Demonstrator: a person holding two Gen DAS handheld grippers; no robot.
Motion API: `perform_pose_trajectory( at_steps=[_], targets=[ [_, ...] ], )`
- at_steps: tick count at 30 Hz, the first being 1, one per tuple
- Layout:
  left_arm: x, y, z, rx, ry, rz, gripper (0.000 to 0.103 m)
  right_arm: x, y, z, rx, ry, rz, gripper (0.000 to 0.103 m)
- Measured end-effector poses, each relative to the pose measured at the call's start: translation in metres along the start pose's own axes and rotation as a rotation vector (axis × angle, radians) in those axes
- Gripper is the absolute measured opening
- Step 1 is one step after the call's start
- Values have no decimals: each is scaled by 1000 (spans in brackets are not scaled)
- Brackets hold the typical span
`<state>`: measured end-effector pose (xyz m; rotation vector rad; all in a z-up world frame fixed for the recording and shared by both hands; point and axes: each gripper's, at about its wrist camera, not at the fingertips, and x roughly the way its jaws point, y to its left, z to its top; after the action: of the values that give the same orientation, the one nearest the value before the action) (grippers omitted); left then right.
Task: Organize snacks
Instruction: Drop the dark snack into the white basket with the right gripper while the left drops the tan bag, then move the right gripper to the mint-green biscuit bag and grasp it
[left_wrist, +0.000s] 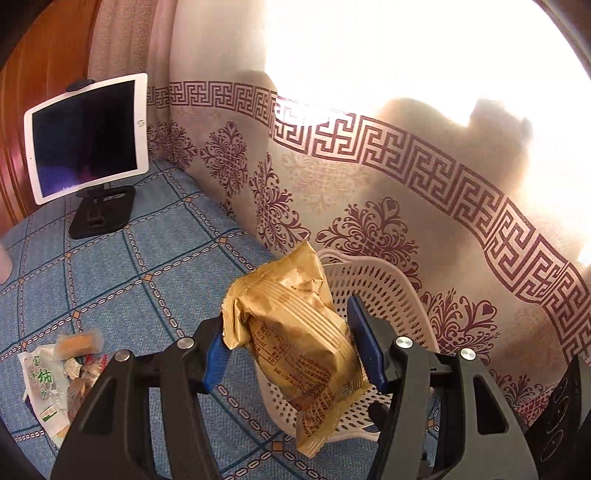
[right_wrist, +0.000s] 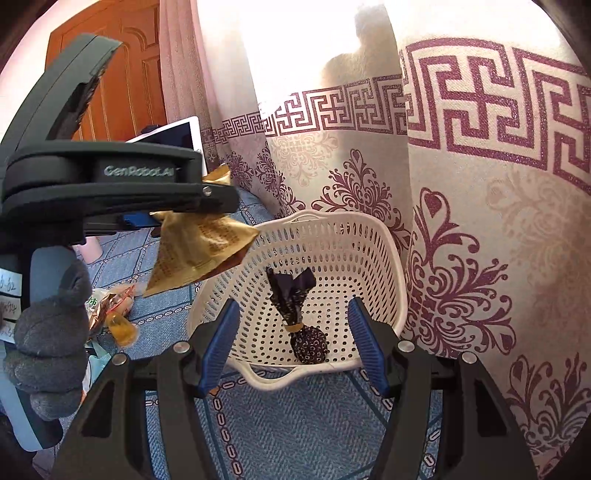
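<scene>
Left gripper (left_wrist: 291, 354) pinches the gold snack packet (left_wrist: 295, 332) above the white perforated basket (right_wrist: 332, 240), positioned to drop it in. Right gripper (right_wrist: 293, 347) is spread and empty, the dark wrapped candy (right_wrist: 308, 341) lying in the basket beyond it. More snacks (left_wrist: 62, 369) wait on the blue cloth (left_wrist: 147, 277).

Basket (right_wrist: 373, 243): white perforated plastic, matt. Snack packet (left_wrist: 295, 332): crinkled golden foil, glossy. Curtain (left_wrist: 369, 192): patterned woven cloth.

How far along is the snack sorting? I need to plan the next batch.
Done: one dark wrapped candy lies in the white basket. In hand: the left gripper holds a gold snack packet above the basket; the right gripper is open, empty. Left: the snack pile on the blue cloth.
</scene>
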<state>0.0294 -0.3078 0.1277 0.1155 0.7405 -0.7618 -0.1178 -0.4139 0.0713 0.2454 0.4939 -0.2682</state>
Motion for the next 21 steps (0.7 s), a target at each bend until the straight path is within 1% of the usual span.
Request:
perform_pose_trajectory(
  at_steps=[1,2,3,4,6,8,10,12,14,16,18,21],
  targets=[
    [4,-4,1,2,6,-21,64,1,0,-1,0,5,1,61],
    [7,-6,2,3,10,-43,73,1,0,-1,0,7,0,61],
    [9,-6,2,-2,12,-53,91,1,-1,-2,2,9,-1,61],
    [9,-4,2,-19,5,-50,99,1,-1,-2,3,11,-1,61],
    [5,6,1,-60,-20,-35,100,1,-2,-2,7,11,0,61],
    [2,18,2,-93,-19,-10,100,2,-1,-2,10,12,5,61],
    [-2,29,1,-113,-29,34,100,1,1,-2,8,14,13,61],
    [-7,36,0,-108,-45,89,100,0,5,-2,3,13,18,62],
    [-14,42,-2,-101,-62,129,100,-1,7,-1,-2,13,26,62],
    [-21,46,-4,-93,-74,167,100,-3,10,1,-4,8,30,66],
    [-30,53,-7,-95,-85,188,100,-3,12,2,-2,4,37,69],
    [-42,65,-11,-104,-89,203,100,-7,19,3,-4,7,55,69]
  ],
)
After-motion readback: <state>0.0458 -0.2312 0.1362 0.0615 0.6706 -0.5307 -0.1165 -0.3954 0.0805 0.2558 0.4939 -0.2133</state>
